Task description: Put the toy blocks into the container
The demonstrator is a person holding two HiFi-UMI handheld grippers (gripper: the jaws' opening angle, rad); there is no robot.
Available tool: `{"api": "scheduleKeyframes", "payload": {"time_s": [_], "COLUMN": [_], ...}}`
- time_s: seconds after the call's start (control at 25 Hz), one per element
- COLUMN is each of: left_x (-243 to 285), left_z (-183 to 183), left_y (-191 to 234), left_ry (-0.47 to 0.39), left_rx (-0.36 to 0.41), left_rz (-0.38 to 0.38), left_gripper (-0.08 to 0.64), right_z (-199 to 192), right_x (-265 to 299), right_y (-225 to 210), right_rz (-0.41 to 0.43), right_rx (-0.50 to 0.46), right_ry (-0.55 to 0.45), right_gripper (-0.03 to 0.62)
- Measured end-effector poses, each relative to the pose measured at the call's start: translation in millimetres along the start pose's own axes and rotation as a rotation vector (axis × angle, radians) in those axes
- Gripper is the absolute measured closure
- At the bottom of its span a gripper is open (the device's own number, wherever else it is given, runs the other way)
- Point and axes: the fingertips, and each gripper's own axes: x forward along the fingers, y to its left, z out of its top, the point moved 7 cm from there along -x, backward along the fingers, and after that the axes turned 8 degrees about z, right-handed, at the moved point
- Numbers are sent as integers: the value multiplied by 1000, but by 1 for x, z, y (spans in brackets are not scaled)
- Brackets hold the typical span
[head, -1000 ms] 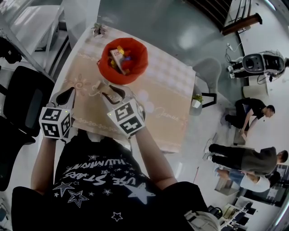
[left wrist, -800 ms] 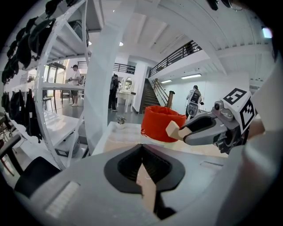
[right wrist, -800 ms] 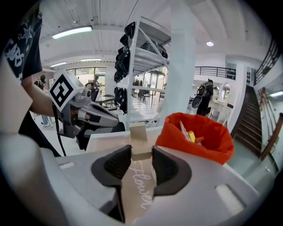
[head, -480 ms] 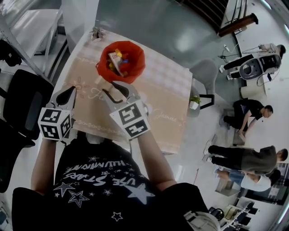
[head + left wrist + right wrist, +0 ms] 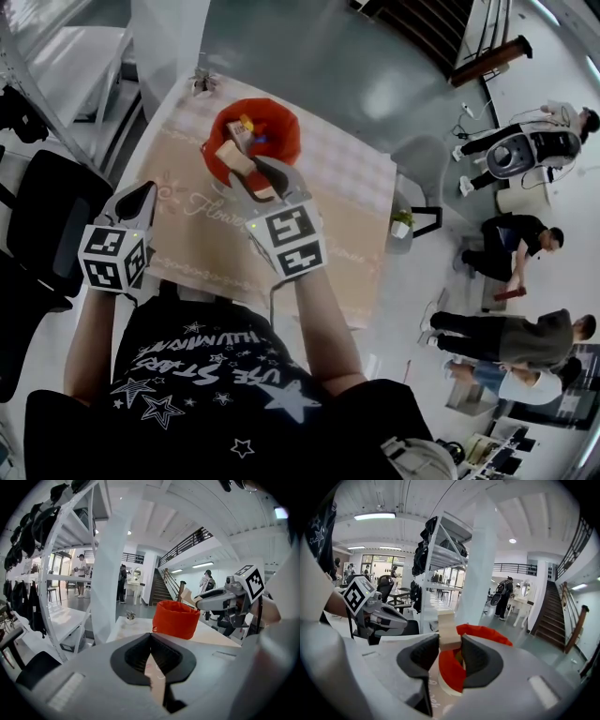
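The red fabric container stands at the table's far side and holds several coloured toy blocks. My right gripper is shut on a pale wooden block, which hangs over the container's near rim. In the right gripper view the block stands upright between the black pads, with the red container just behind it. My left gripper hovers over the table's near left edge. Its jaws are shut, with nothing between them. From there the container and the right gripper show ahead.
The table has a beige patterned cloth. A small potted plant sits at its far left corner. A black chair stands left, a grey chair right. White shelving is at the left. People are on the floor to the right.
My right gripper has risen and moved forward with the wooden block, from the table's near side to over the container's near rim. The left gripper has hardly shifted.
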Motion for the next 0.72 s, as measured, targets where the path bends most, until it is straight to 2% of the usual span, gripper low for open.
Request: {"api": "scheduleKeyframes", "payload": {"time_s": [0.36,0.72], "left_x": [14,32], "left_z": [5,11], "left_y": [7,14], "left_ry": [2,5], "left_rx": [-2,-2], "left_rz": [2,-11], "left_gripper": [552,552], "right_z": [-3,-7], "right_x": [6,21], "right_y": [-38,-59], "right_rz": [-98,-146], "right_rx": [6,19], "right_ry": [49,112], "right_gripper": [439,439]}}
